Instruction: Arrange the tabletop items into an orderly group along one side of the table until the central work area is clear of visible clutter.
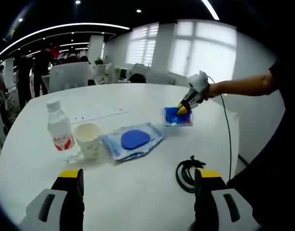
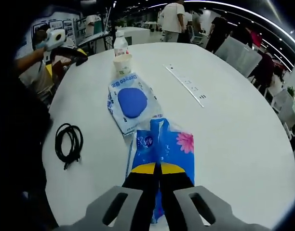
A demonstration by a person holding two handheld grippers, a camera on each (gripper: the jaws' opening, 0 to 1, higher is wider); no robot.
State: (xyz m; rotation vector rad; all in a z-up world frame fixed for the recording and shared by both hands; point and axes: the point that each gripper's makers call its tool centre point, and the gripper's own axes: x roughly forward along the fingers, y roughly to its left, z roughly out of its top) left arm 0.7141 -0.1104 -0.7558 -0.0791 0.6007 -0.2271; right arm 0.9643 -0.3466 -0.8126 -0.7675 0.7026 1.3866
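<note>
The right gripper point(image 2: 157, 179) pinches the blue tissue pack point(image 2: 163, 149), lying lengthwise straight ahead; the left gripper point(image 1: 138, 185) waits open, farther off

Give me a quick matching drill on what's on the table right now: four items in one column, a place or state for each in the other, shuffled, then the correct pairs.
Items:
1. water bottle
2. paper cup
3. black cable
4. blue tissue pack

Places or states:
A. coiled, lying apart near the table edge
B. pinched by the right gripper
C. upright, between the bottle and the wipes pack
D. upright, white cap, red label

Pairs: 1-D, 2-C, 3-A, 4-B
</note>
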